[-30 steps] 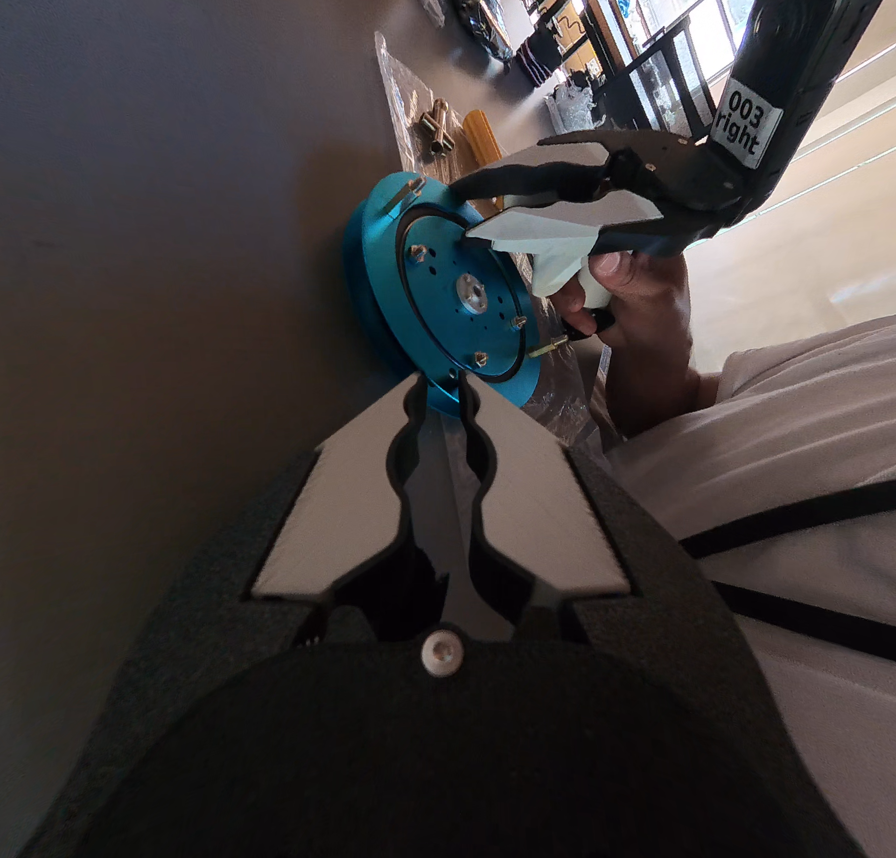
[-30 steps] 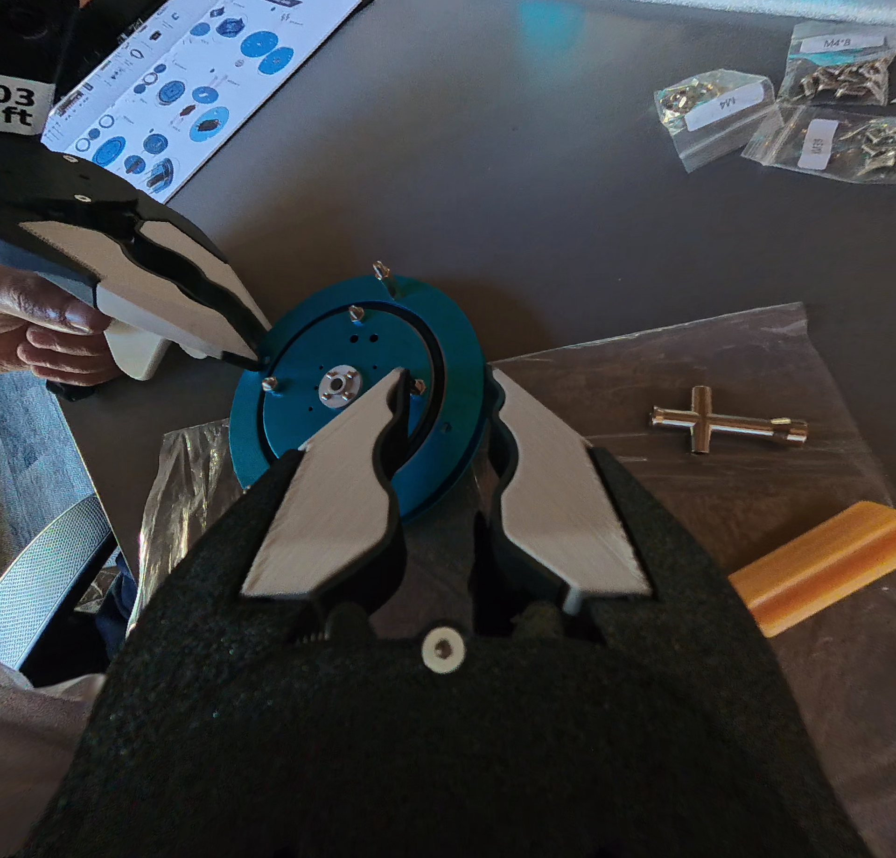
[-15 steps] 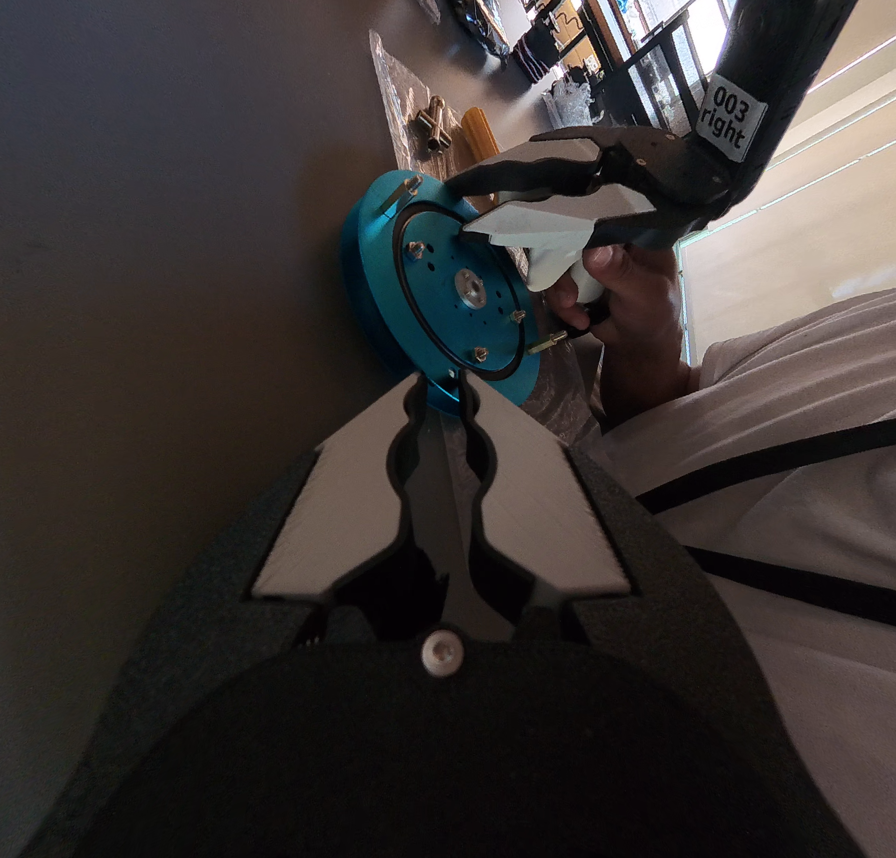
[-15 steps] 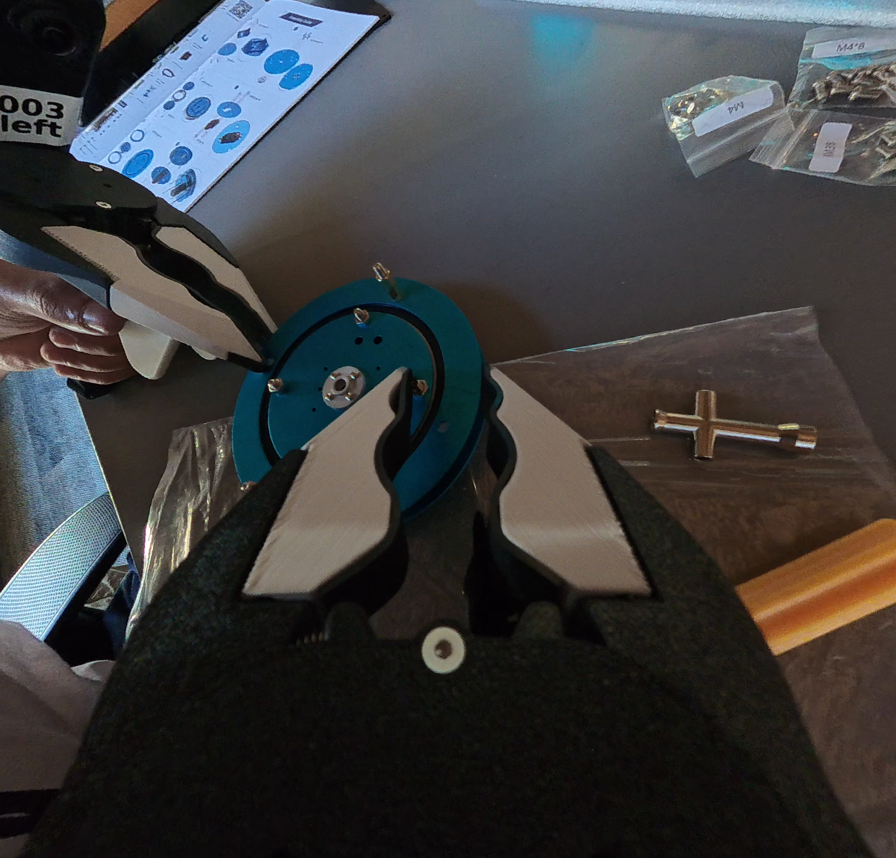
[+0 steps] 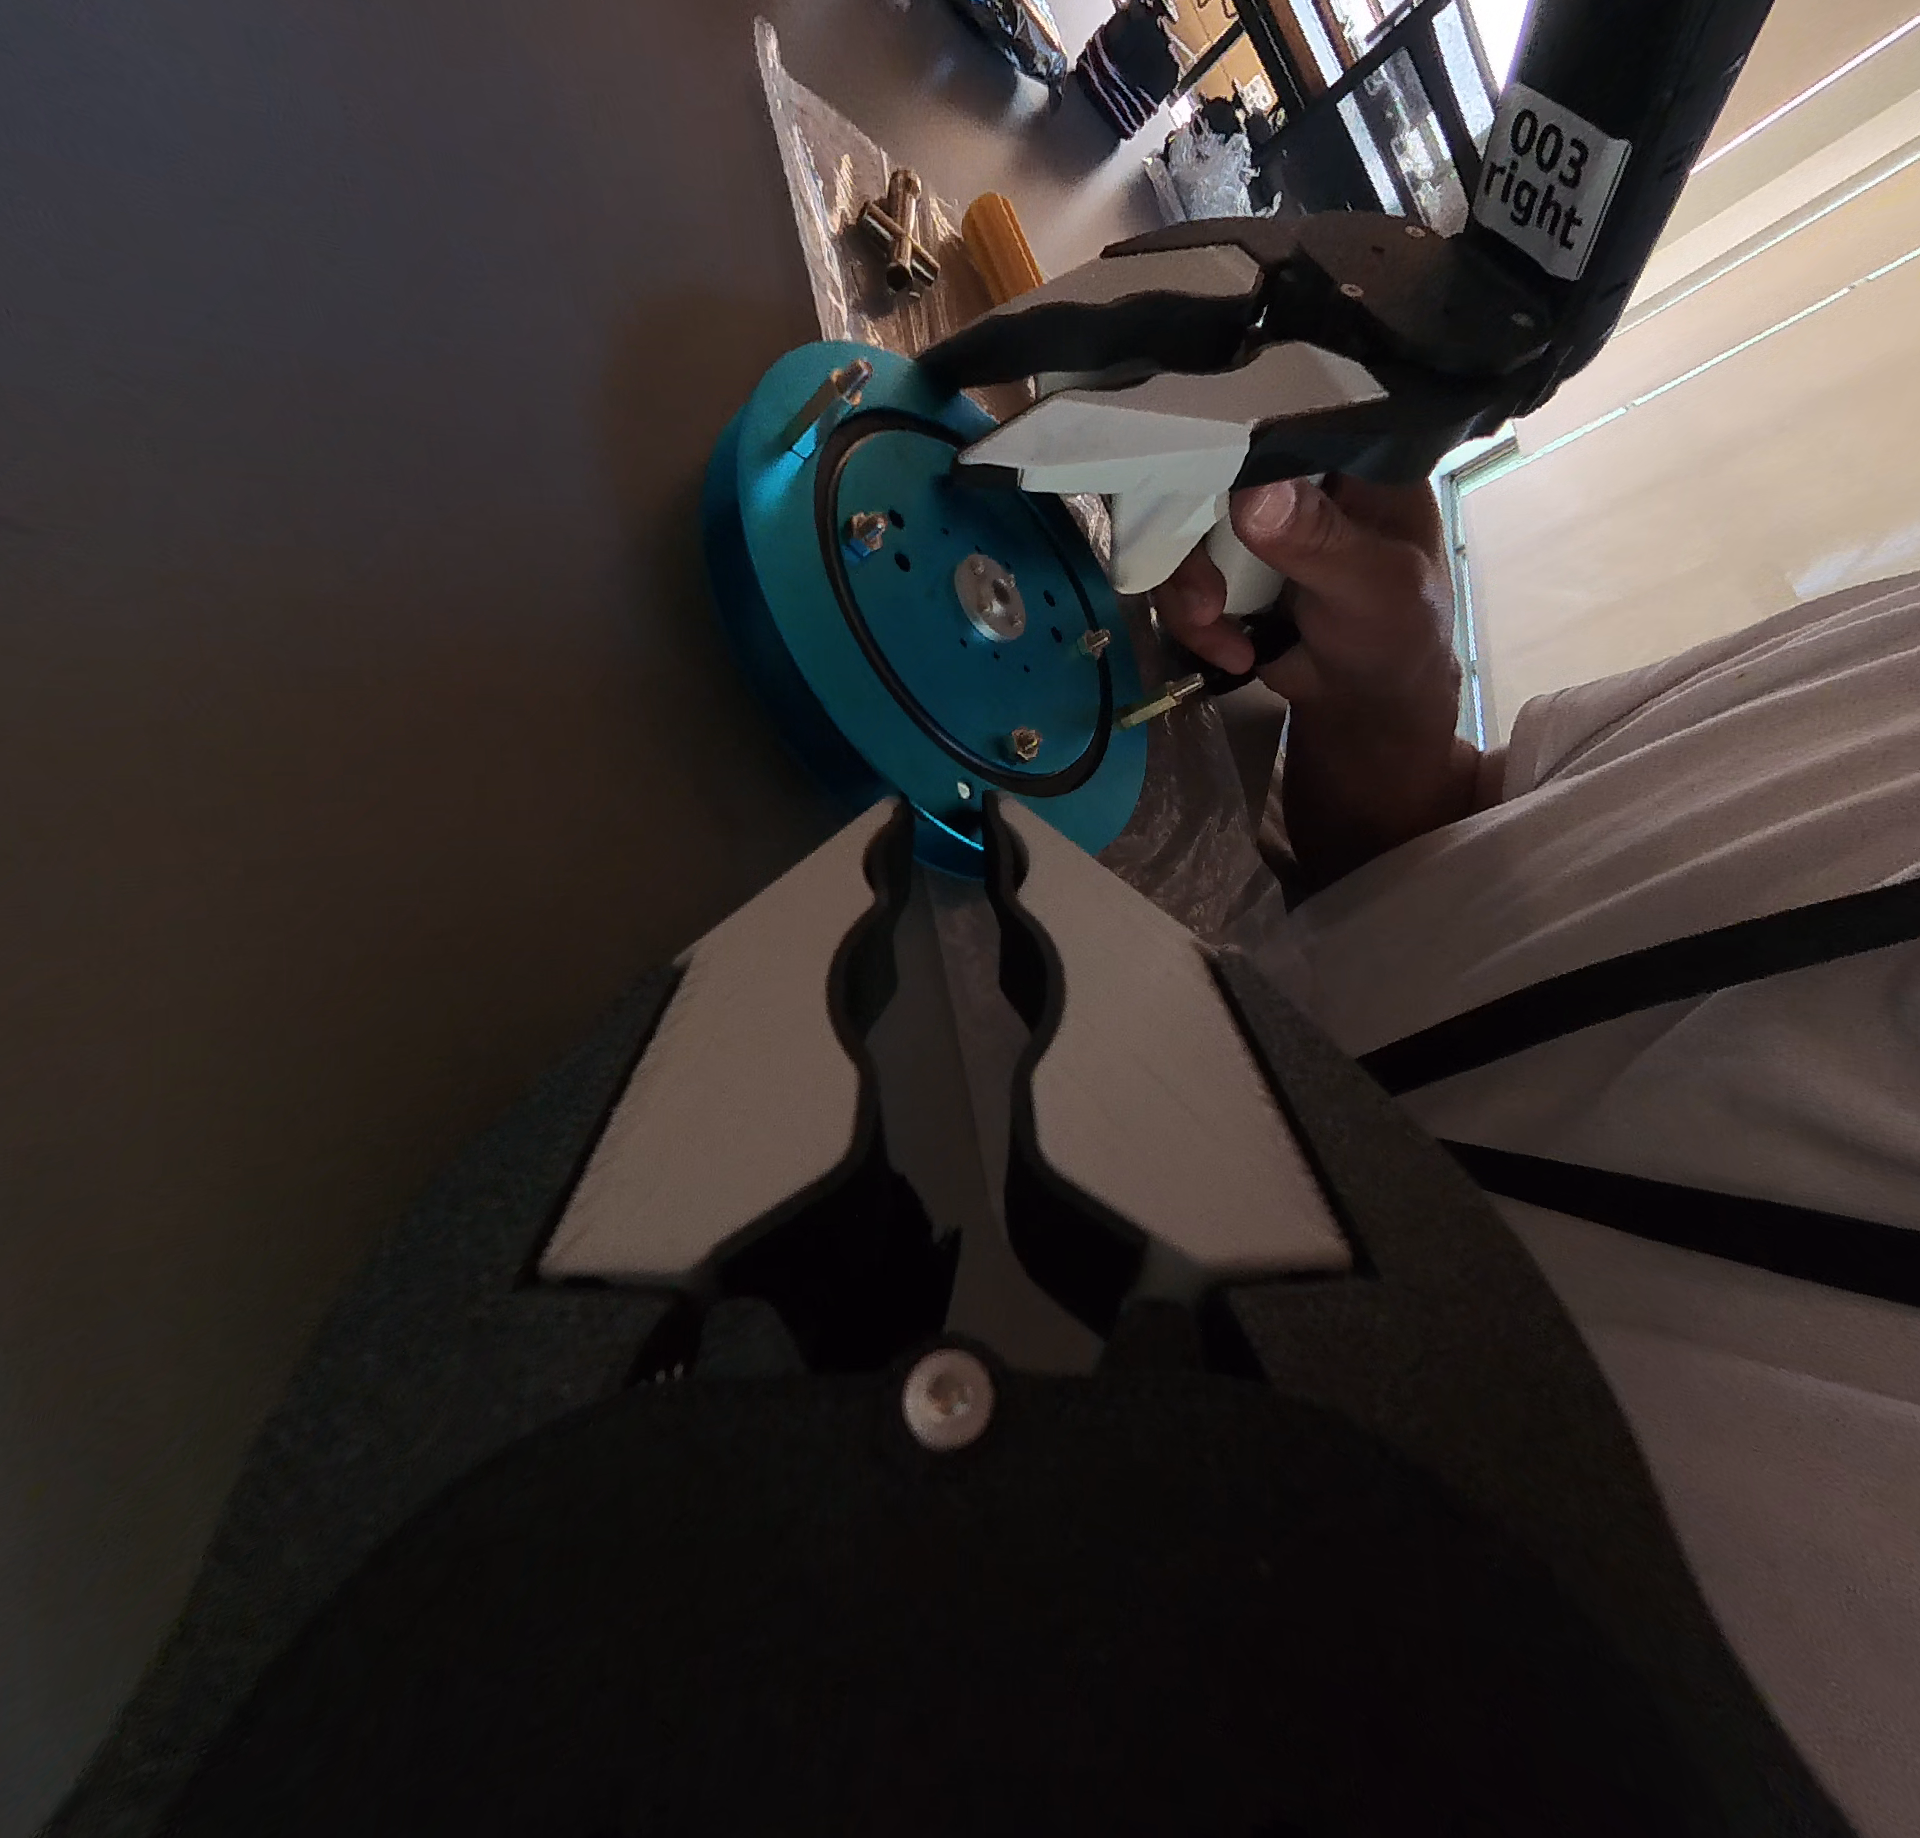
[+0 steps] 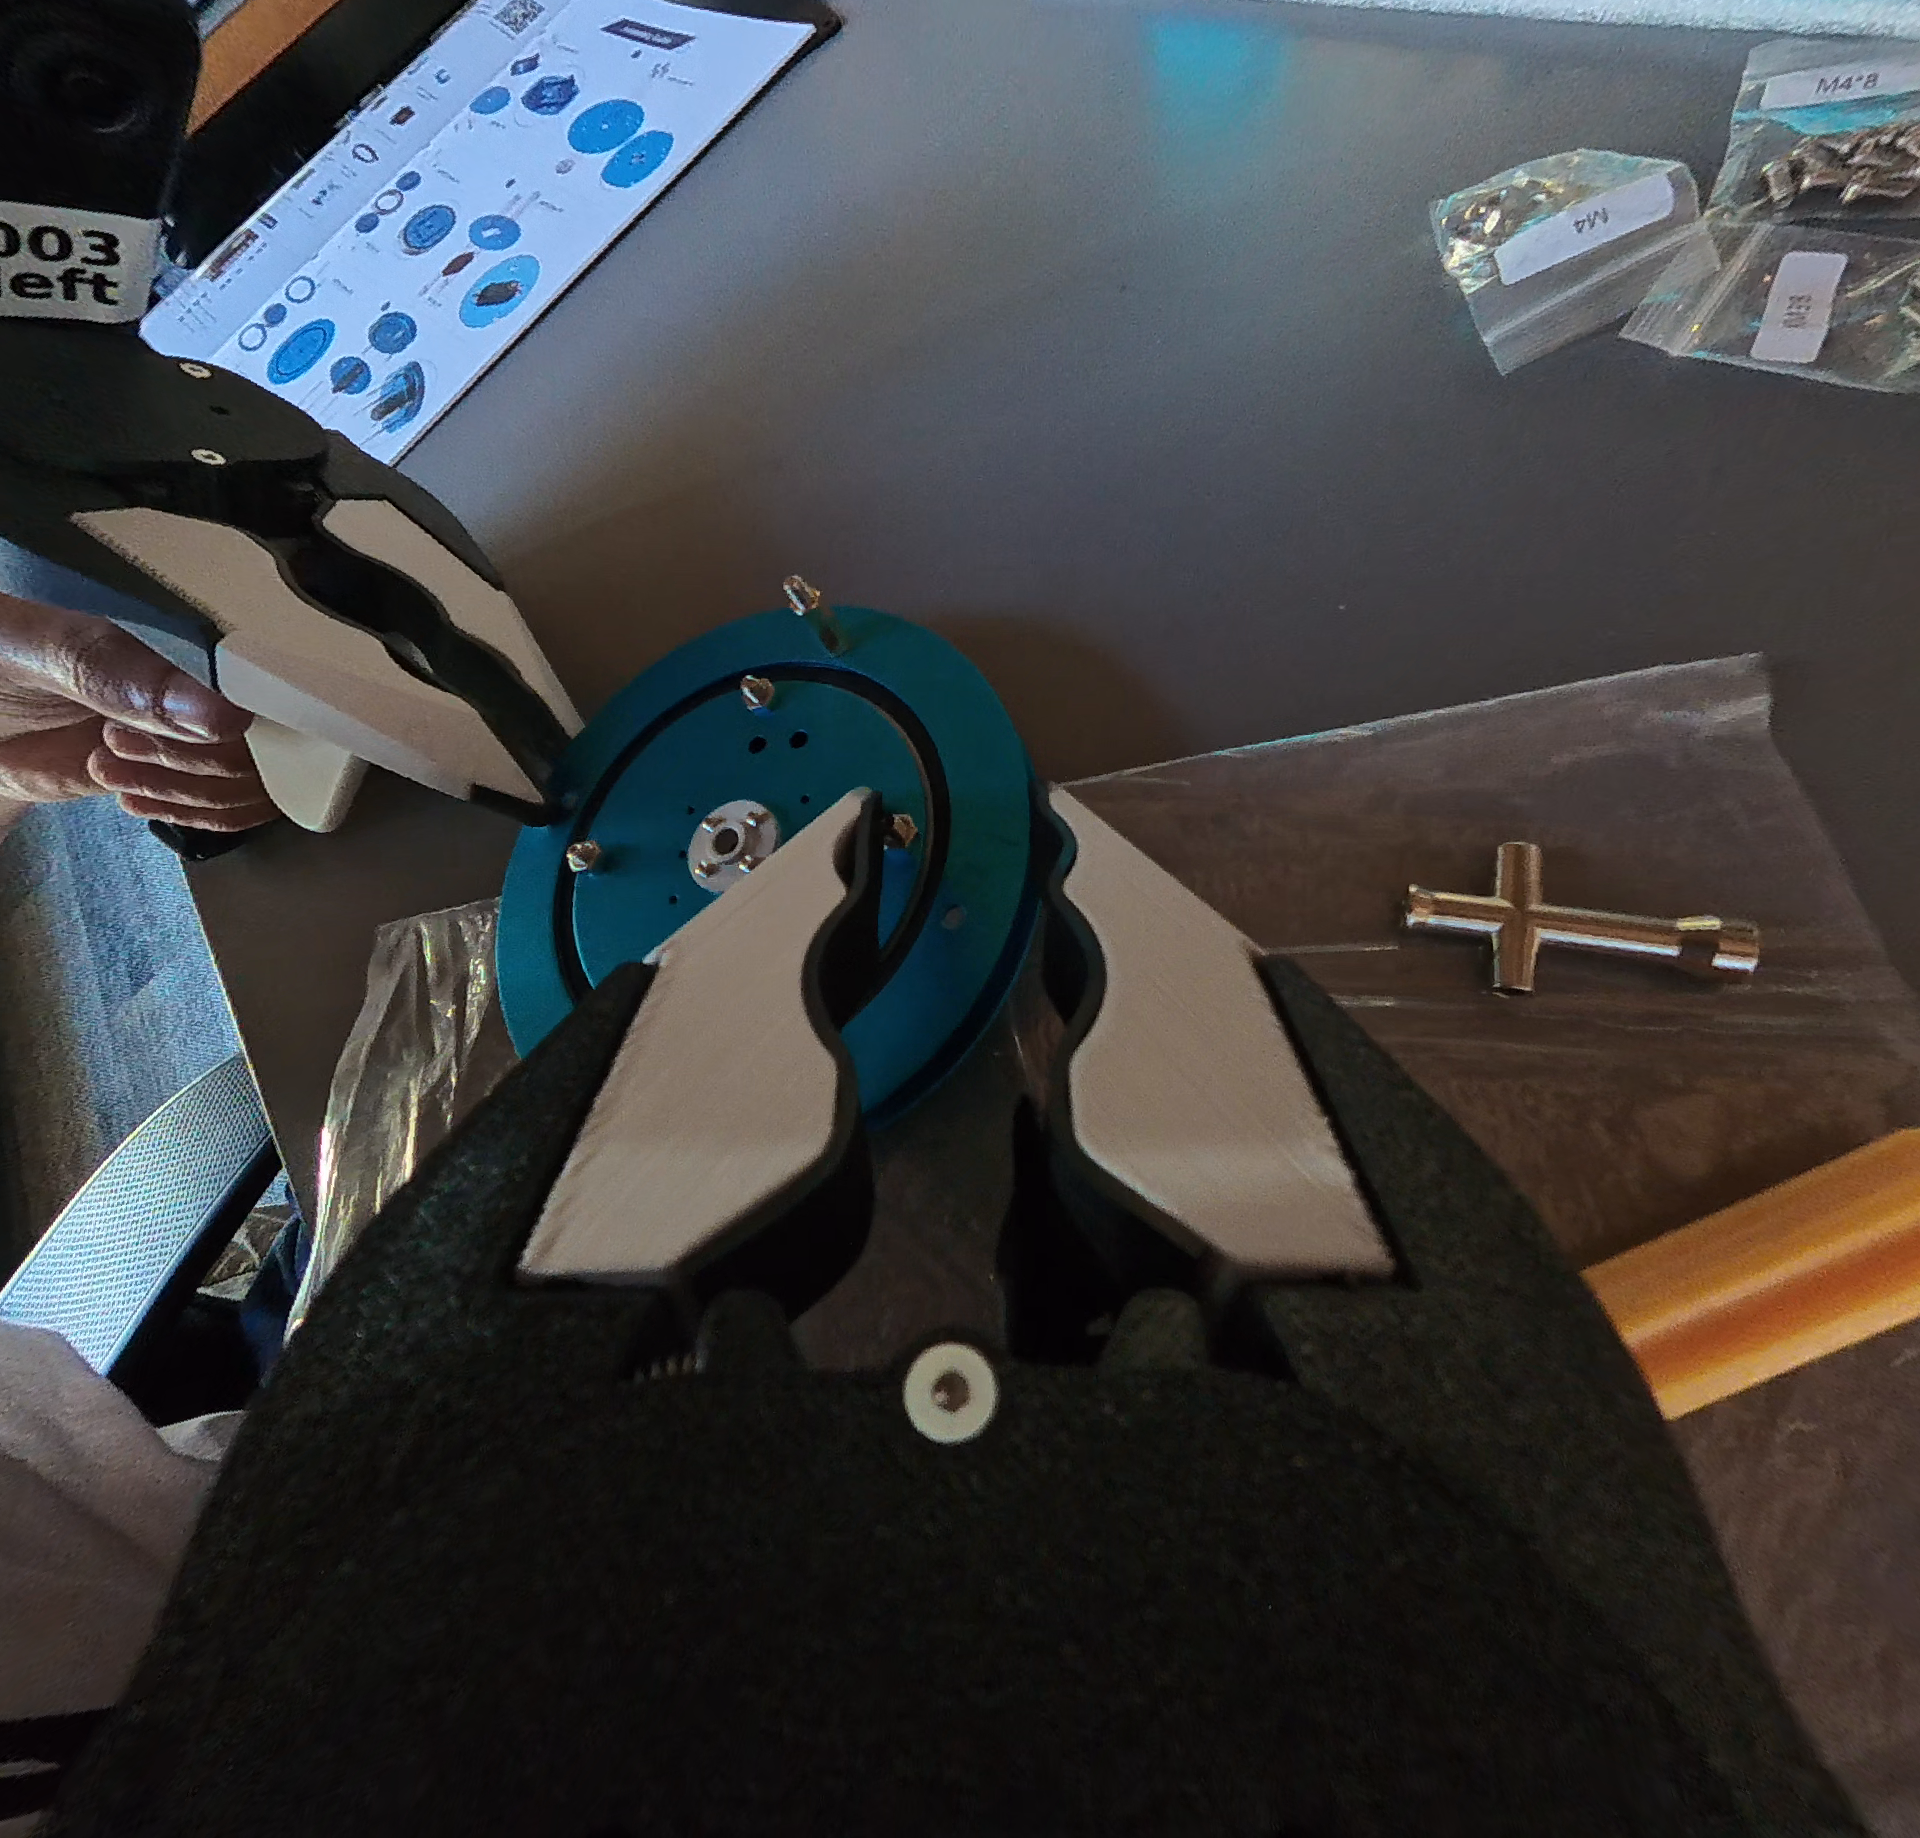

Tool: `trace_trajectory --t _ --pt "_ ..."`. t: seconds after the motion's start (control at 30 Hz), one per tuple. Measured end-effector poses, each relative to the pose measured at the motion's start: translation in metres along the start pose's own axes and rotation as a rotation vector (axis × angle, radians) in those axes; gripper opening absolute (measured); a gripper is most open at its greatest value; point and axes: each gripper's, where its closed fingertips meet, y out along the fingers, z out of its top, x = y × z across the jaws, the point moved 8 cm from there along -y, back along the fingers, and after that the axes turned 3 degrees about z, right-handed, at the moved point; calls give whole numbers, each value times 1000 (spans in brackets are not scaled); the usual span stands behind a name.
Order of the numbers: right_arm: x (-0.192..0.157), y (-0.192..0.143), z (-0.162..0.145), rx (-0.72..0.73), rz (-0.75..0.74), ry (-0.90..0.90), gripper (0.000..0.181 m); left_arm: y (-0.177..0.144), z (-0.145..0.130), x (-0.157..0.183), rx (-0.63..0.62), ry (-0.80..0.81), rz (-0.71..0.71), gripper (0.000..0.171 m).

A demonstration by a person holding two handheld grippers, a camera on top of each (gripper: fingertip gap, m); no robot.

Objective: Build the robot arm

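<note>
1. A dark grey surface (image 6: 1143, 417) is carrying the parts; a clear plastic sheet (image 6: 1455, 801) is lying on it near the person's edge.
2. A blue metal disc (image 6: 790, 853) is being held tilted on edge, partly over the sheet. It is bearing a black ring, a silver hub and several studs.
3. The right gripper (image 6: 956, 812) is gripping the disc at its rim, its fingers pinching the face and back of the disc.
4. The left gripper (image 5: 943, 812) is pinching the opposite rim with its fingers nearly closed on the thin edge.
5. Handling judgement: the disc appears rigid, fairly heavy and smooth. The rim is the safe hold, clear of studs and ring.
6. The right wrist view alone is showing an illustrated instruction sheet (image 6: 468, 199), bagged fasteners (image 6: 1558, 230), a cross-shaped socket wrench (image 6: 1558, 926) and an orange bar (image 6: 1766, 1279).
7. The left wrist view alone is showing windows and the person's white sleeve (image 5: 1610, 853).
</note>
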Motion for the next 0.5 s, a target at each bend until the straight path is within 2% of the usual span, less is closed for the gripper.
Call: trace_trajectory --t 0.13,0.2,0.27,0.4,0.5 --pt "2 -4 4 14 43 -13 31 -2 -2 3 -5 27 5 14" --pt "2 -16 12 68 88 -42 33 -5 -3 8 16 93 48 24" --pt "4 -25 18 74 133 -96 34 -7 -4 15 25 188 123 27" --pt "16 -27 13 -67 190 -212 34 -7 -4 24 79 318 298 34" --pt "19 -23 8 -108 279 -251 35 -4 -2 27 88 352 335 41"
